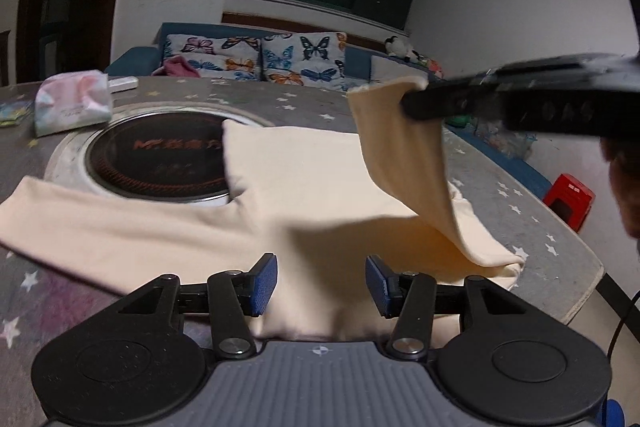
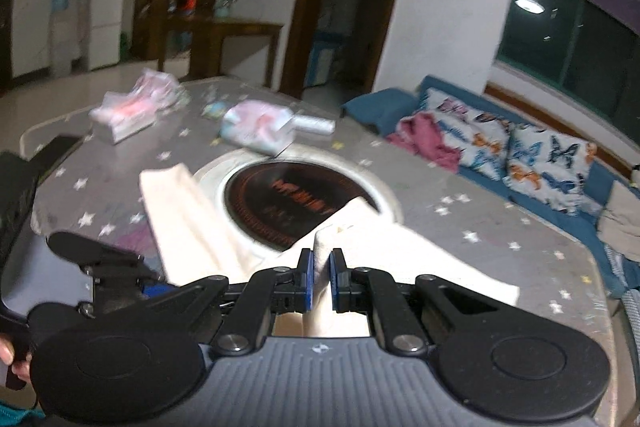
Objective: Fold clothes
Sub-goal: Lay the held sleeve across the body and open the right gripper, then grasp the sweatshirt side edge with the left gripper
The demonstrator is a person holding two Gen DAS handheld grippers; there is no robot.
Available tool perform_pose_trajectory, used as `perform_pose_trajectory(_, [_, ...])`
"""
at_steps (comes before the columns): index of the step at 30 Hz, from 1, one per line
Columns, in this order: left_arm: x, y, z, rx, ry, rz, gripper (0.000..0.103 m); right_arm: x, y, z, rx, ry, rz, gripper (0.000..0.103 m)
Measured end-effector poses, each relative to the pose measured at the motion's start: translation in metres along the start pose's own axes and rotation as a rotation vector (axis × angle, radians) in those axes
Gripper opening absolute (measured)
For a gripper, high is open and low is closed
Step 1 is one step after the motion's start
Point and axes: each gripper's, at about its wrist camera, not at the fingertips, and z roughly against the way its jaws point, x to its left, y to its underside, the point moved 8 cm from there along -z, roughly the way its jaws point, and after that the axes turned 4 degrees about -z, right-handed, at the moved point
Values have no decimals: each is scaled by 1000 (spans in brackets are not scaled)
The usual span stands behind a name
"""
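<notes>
— Garment [image 1: 304, 203], cream, long-sleeved: spread flat on worktop [image 1: 520, 195], partly over round inset hob [image 1: 160, 155]. One sleeve [image 1: 80, 215] lying out leftward along near edge; other sleeve [image 1: 400, 147] lifted off the cloth, cuff up in the air.

— Held by?

— Right gripper [image 2: 320, 269], jaws pinched on that cuff, fabric bunched between blue pads [image 2: 306, 275]. Raised sleeve hanging from cuff down to shoulder at right edge, long axis slanting up and away.

— Left gripper [image 1: 320, 285]?

— Jaws spread wide, nothing between, hovering low over near hem, body straight ahead. Nearer to flat left sleeve than right gripper is.

— Fold direction?

— Judged: lifted sleeve likely crossing leftward over body. Not settled.
</notes>
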Motion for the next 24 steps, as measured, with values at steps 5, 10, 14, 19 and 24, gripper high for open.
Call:
perform_pose_trajectory(5, [8,3,2,7,-13,17,53,16,8,-14,36,-63,12,9])
perform_pose_trajectory(10, [15,2,6,1,-25,27,53,8,10,-8,26,-51,9,12])
perform_pose_trajectory(14, [13,-3,6,-9,-28,26,52,-21,26,-5,62,4,-35,16])
perform_pose_trajectory(19, [3,-12,-1,-20,-5,-2,52,-53,69,-5,141,49,-101,21])
perform_pose_trajectory(24, [-14,-16,-16,-4,30,-43,52,-84,112,-3,219,95,-167,21])
